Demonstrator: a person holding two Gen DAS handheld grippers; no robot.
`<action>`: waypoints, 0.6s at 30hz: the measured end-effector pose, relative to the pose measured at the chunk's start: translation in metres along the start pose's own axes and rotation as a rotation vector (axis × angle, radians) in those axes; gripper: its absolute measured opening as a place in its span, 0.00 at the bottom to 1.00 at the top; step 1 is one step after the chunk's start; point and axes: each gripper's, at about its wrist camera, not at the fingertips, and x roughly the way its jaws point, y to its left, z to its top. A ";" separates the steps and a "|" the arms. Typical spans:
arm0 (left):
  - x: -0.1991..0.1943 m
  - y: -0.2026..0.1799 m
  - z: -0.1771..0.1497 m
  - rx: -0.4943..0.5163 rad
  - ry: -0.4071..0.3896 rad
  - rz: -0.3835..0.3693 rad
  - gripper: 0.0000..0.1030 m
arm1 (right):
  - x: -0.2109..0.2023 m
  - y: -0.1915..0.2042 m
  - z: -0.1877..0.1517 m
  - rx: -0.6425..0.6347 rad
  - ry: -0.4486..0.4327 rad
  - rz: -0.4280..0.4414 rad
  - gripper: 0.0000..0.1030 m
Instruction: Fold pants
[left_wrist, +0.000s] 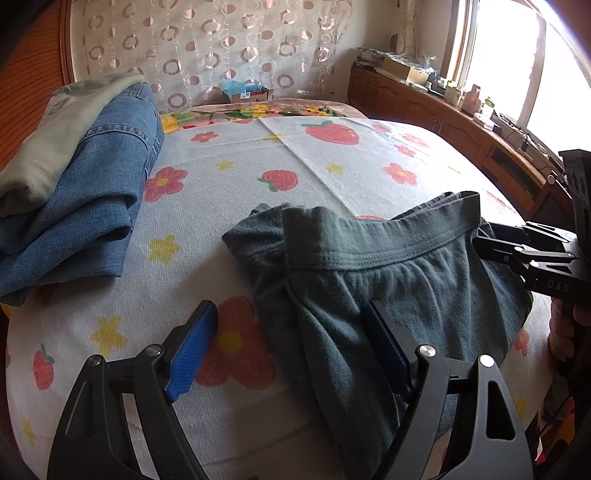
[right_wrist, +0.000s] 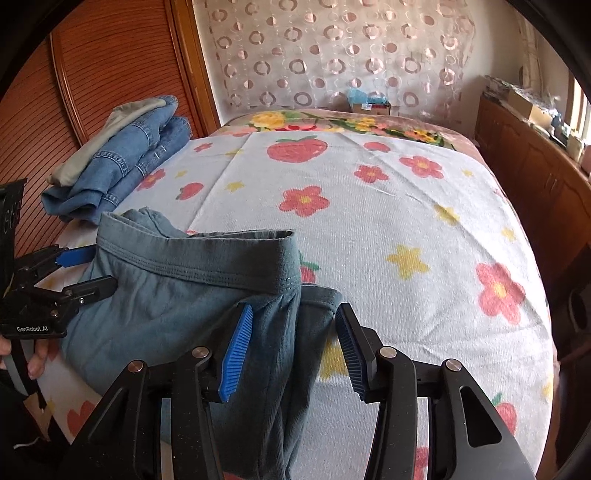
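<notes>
Dark teal pants lie folded on the bed, waistband on top; they also show in the right wrist view. My left gripper is open at the pants' left edge: its right finger lies under or against the cloth, its left finger over bare bedspread. My right gripper is open, its jaws straddling the pants' right edge without pinching it. Each gripper shows in the other's view, the right one and the left one.
A bedspread with flowers and strawberries covers the bed. Folded blue jeans and a grey-green garment are stacked at the left. A wooden cabinet with clutter runs along the right under a window.
</notes>
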 end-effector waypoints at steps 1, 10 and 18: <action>0.000 0.000 0.000 -0.001 0.000 -0.001 0.79 | 0.000 0.000 -0.001 0.000 0.000 0.000 0.47; -0.001 0.000 -0.001 -0.003 0.001 -0.008 0.79 | 0.000 0.004 0.000 -0.023 0.003 -0.024 0.47; -0.002 0.012 0.015 -0.049 0.014 -0.090 0.79 | 0.001 0.006 0.000 -0.033 0.005 -0.033 0.47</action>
